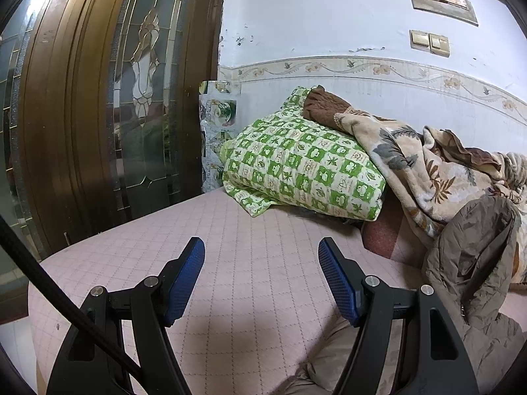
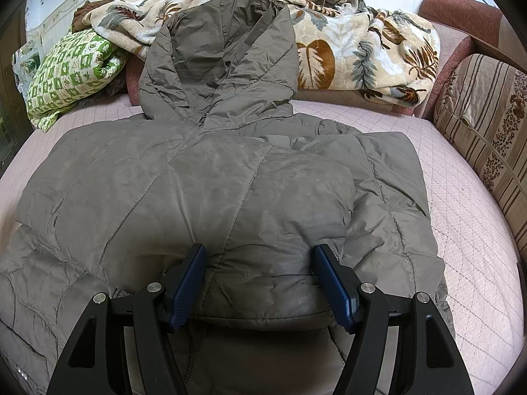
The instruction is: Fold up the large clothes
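A large grey-brown hooded puffer jacket (image 2: 210, 184) lies spread on the pink quilted bed (image 2: 467, 237), hood toward the back and a sleeve folded across its front. My right gripper (image 2: 260, 263) is open, its blue pads on either side of the folded sleeve's puffy end, just above it. My left gripper (image 1: 262, 256) is open and empty over the bare pink bed cover (image 1: 257, 230); the jacket's hood (image 1: 474, 256) hangs at the right edge of that view, apart from the fingers.
A green checked folded quilt (image 1: 303, 164) and a beige leaf-print blanket (image 2: 362, 49) are piled along the back wall. A striped cushion (image 2: 484, 125) and red sofa arm stand on the right. A wooden door with stained glass (image 1: 98, 105) stands left of the bed.
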`<state>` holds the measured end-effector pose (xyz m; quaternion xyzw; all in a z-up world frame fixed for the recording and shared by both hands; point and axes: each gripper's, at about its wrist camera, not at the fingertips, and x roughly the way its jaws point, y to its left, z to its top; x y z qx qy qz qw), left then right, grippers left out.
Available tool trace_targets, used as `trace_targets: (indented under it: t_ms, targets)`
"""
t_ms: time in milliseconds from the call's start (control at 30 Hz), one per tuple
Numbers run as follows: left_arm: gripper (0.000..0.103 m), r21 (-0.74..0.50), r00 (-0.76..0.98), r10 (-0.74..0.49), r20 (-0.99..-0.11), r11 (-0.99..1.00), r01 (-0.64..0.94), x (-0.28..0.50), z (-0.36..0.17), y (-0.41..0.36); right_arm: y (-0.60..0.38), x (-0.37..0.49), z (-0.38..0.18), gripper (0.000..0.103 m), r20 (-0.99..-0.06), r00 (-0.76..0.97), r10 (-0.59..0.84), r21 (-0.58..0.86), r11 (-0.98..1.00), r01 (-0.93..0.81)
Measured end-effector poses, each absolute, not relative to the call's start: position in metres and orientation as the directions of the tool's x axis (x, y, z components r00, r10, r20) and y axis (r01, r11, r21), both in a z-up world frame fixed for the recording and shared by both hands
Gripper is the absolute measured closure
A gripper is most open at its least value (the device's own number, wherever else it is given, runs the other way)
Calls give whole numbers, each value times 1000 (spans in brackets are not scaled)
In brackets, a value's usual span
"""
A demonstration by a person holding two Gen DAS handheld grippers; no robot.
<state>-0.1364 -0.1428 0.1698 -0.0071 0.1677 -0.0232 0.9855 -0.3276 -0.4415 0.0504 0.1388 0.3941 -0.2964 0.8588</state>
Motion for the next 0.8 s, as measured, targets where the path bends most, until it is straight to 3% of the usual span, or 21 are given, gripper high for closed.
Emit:
trace_targets:
  t_ms: [800]
  targets:
    - [32, 7, 945, -84, -317, 996, 91, -148, 171, -156, -441, -328, 50, 30, -759, 513, -400, 3, 786, 619]
